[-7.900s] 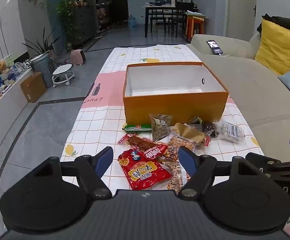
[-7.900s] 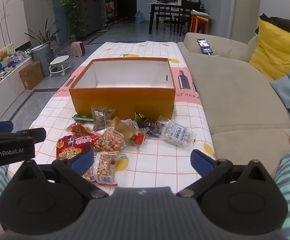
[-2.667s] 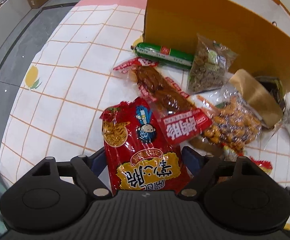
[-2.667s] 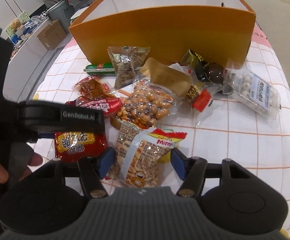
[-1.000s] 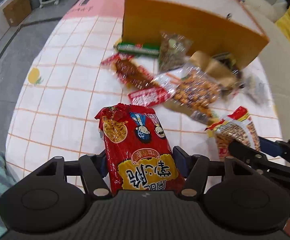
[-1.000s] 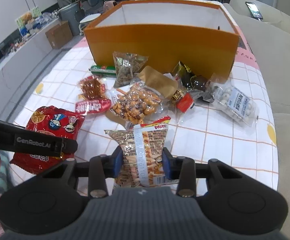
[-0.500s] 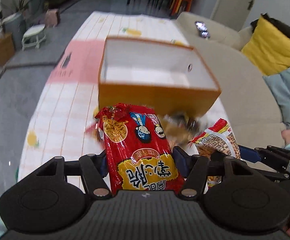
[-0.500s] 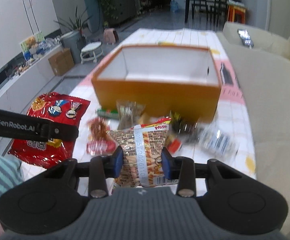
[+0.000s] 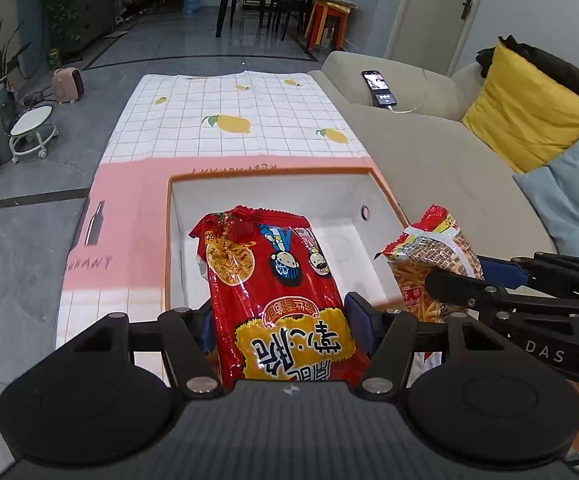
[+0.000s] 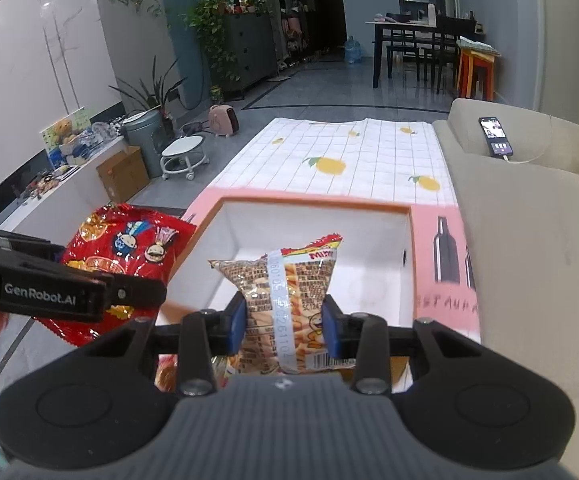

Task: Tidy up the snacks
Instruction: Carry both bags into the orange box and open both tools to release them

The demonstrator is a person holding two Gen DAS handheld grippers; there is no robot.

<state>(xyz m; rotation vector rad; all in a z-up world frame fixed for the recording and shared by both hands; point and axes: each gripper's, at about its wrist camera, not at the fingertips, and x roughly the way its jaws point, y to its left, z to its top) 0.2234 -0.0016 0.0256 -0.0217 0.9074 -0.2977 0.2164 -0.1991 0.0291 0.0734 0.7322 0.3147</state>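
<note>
The left gripper [image 9: 283,326] is clamped on a glossy red noodle-snack packet [image 9: 273,292], held above the open orange cardboard box [image 9: 381,178] with white inside. The right gripper [image 10: 284,322] pinches a clear-and-red stick-snack bag [image 10: 285,300] over the same box, on the checked lemon-print tablecloth [image 9: 225,120].

Long low counter [image 9: 225,96] runs away from camera, sofa just beside right edge, grey tile floor [image 9: 17,240] at left. Checked white cloth [image 9: 193,128] with yellow lemon prints covers far part; pink band [image 9: 129,216] with bottle drawing and lettering crosses nearer part. Orange box [image 9: 168,240], white inside, open top, sits directly on cloth over pink band, near right edge. In right wrist view same box [image 10: 313,202] sits on pink band [image 10: 445,292], bottle prints to its right.
</note>
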